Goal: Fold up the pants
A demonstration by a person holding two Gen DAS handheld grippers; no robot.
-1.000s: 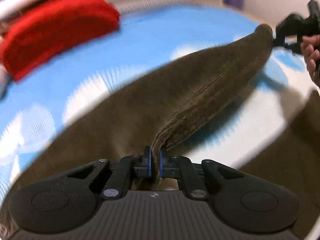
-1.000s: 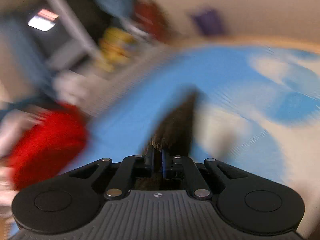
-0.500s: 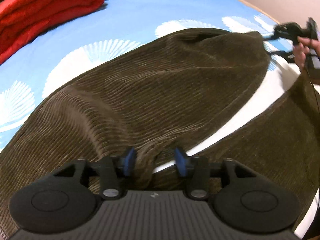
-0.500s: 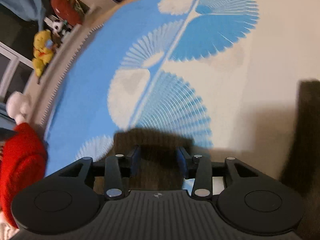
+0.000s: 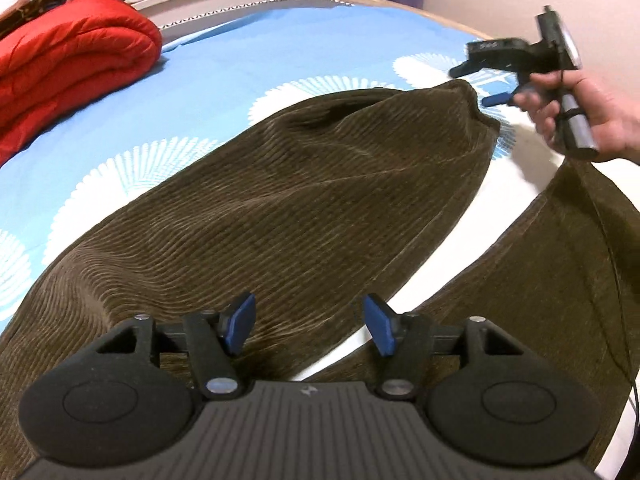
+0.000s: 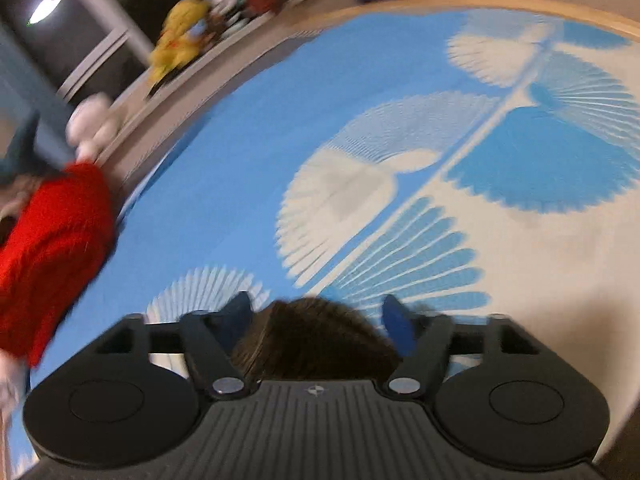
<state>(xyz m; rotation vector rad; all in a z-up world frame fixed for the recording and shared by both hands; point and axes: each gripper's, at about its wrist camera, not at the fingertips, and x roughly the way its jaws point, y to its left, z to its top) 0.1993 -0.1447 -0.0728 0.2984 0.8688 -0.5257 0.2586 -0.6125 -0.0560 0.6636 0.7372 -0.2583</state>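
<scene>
Brown corduroy pants spread on blue-and-white bedsheet, left gripper and right gripper — fingers spread, holding nothing

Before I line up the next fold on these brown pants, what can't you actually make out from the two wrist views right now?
- pants waistband and near end: left wrist view, hidden behind the left gripper body.
- Second leg's far end: left wrist view, cut off at the right edge.
- Pant hem: right wrist view, motion-blurred, partly hidden behind the right gripper.
- Windowsill toys: right wrist view, blurred.
</scene>
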